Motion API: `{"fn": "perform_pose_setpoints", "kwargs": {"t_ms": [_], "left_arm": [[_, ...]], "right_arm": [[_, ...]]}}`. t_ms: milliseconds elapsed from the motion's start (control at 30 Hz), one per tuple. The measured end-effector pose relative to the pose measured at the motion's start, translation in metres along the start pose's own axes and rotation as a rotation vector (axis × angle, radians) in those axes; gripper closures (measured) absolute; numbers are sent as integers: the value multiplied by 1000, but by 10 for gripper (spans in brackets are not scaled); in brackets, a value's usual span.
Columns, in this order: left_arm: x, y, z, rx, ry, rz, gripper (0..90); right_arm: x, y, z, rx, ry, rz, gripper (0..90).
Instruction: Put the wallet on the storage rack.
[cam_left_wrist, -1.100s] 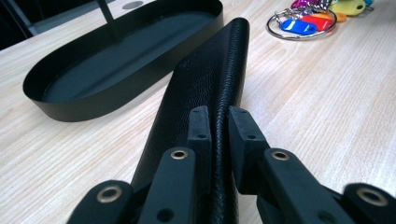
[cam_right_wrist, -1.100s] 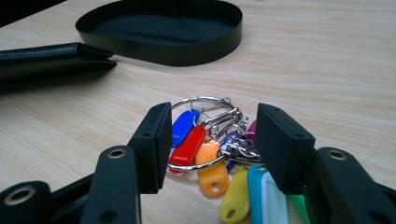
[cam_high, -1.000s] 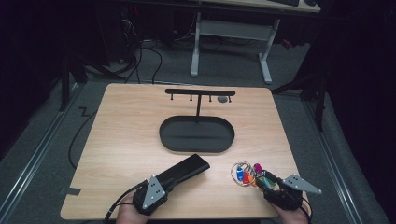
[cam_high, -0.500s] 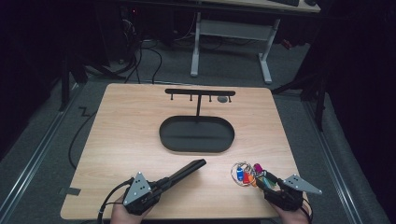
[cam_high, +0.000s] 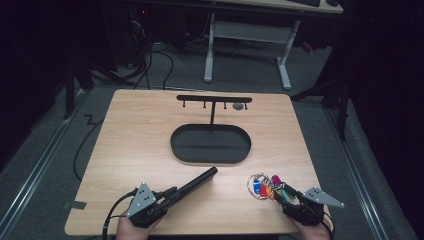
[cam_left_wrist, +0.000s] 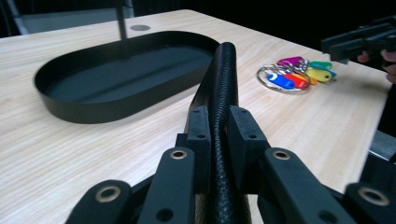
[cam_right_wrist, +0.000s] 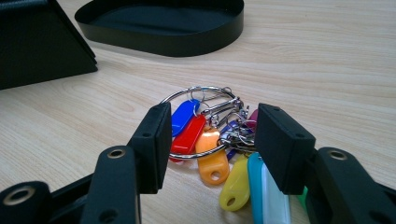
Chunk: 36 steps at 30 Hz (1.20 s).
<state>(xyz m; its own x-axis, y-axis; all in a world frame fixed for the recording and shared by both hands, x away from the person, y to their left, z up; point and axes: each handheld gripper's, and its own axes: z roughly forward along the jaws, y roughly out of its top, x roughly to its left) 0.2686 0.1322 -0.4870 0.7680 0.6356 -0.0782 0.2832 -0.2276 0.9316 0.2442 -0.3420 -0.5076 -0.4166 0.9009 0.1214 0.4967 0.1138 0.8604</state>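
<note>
Your left tongs are clamped on a long black textured case, its far end raised over the wooden desk, near the rim of the black oval metal tray. Your right tongs stand half open around a steel ring of coloured plastic key tags, which lies flat on the desk, pads not touching it.
</note>
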Motion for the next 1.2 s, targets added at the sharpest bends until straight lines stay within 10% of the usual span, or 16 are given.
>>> {"fn": "perform_pose_setpoints", "kwargs": {"t_ms": [733, 1200], "left_arm": [[7, -5, -2, -6, 30, 7, 700], [2, 1, 10, 161, 18, 98, 600]], "right_arm": [[-2, -1, -2, -1, 3, 27, 464], [-2, -1, 2, 11, 11, 13, 463]]}}
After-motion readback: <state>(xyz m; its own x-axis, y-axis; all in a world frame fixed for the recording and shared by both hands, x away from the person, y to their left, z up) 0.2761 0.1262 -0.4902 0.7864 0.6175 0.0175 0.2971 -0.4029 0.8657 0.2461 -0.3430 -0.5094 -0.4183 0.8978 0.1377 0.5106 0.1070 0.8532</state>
